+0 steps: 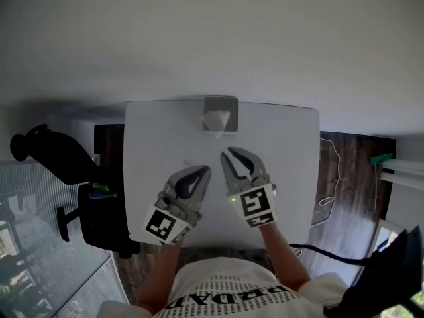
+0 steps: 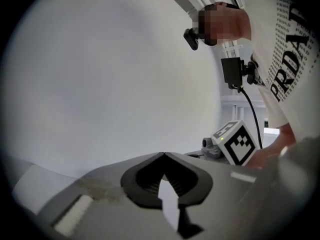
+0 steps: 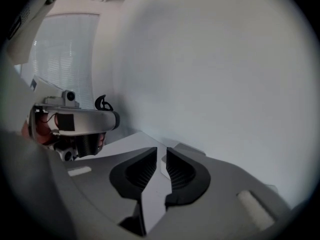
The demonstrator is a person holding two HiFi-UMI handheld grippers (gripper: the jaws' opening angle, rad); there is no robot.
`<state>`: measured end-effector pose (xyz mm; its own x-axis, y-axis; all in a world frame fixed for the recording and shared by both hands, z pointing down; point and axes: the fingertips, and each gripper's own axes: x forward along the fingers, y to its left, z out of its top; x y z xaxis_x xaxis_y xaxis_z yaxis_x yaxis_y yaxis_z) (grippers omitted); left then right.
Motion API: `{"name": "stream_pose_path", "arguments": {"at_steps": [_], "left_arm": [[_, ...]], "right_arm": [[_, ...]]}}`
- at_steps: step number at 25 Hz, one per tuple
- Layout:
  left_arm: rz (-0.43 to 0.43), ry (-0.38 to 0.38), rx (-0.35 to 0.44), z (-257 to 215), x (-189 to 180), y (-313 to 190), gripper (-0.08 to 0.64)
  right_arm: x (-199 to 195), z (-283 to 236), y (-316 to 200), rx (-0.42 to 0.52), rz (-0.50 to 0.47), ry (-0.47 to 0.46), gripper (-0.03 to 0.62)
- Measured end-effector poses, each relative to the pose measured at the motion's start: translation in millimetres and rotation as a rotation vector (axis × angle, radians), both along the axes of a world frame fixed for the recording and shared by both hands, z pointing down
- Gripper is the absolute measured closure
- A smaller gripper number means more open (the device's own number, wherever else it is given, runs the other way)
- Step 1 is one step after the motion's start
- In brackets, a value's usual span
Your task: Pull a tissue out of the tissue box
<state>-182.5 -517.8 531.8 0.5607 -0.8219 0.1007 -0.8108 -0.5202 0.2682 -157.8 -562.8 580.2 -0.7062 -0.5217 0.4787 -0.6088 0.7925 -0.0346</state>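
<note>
A grey tissue box stands at the middle of the white table's far edge, with a white tissue poking up out of its top. My right gripper hovers just short of the box, its jaws a narrow gap apart and empty. The right gripper view looks along that gripper toward the box's grey edge. To the left and nearer me, my left gripper is shut on nothing. In the left gripper view, its tips meet, facing the wall and the right gripper's marker cube.
A black office chair and a dark stool stand on the wooden floor to the table's left. A cable trails on the floor at the right. A white wall rises behind the table.
</note>
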Motion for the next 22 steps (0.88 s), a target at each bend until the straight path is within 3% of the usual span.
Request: {"name": "stream_pose_path", "arguments": {"at_steps": [12, 22], "left_arm": [[-0.036, 0.008, -0.058, 52, -12, -25, 0.563], [-0.053, 0.026, -0.091, 81, -11, -46, 0.563]], "right_arm": [[-4, 73, -42, -0.111, 0.107, 0.054, 0.525], [-5, 100, -62, -0.167, 0.159, 0.043, 0.522]]}}
